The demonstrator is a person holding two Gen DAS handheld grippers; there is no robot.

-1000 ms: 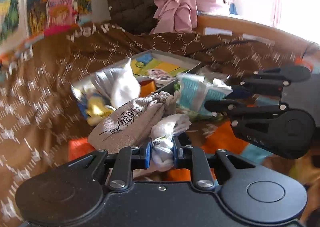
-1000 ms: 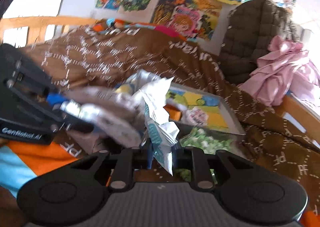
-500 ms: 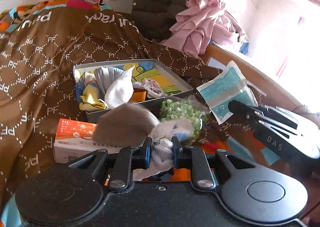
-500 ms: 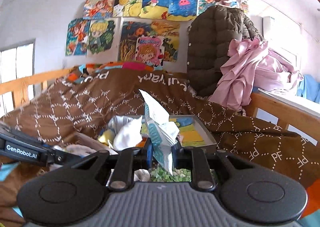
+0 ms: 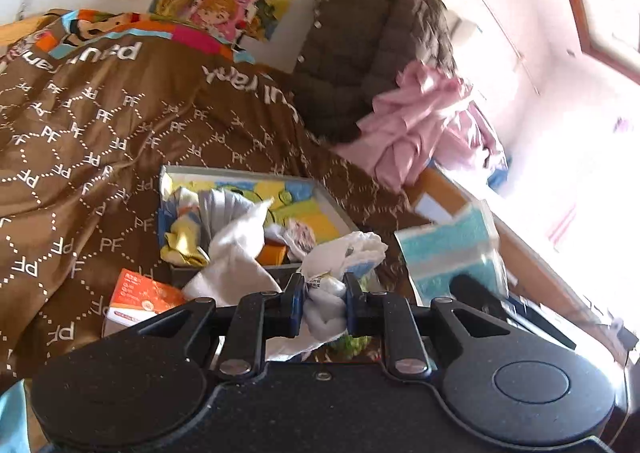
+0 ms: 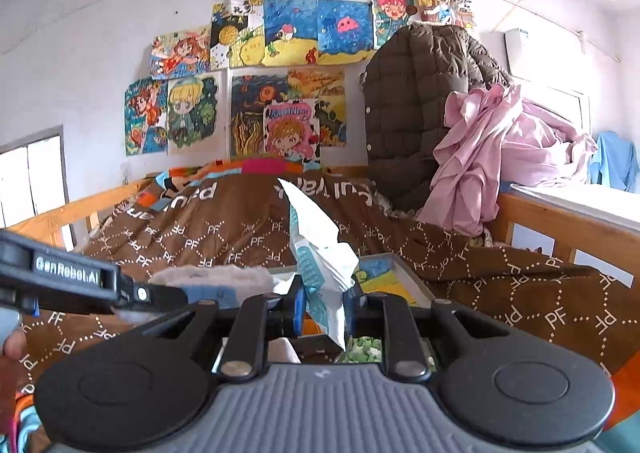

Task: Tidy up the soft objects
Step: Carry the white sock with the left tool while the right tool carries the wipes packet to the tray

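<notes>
Left gripper (image 5: 326, 303) clamps white bundled socks (image 5: 340, 257); right gripper (image 6: 324, 307) pinches crinkly teal-white packet (image 6: 320, 253); thin hold, packet may slip short of grey tray (image 5: 338, 213).

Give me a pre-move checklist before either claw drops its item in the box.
1. Left claw shut on white sock bundle: ok.
2. Right claw shut on teal-and-white packet: ok.
3. Box in view on the brown blanket: ok.
4. Free space in the box: ok, the yellow-blue floor on its far right side is bare.
5. Claws apart from each other: cannot tell, the left one crosses close in the right wrist view.
6. Packet counts as soft: cannot tell.
</notes>
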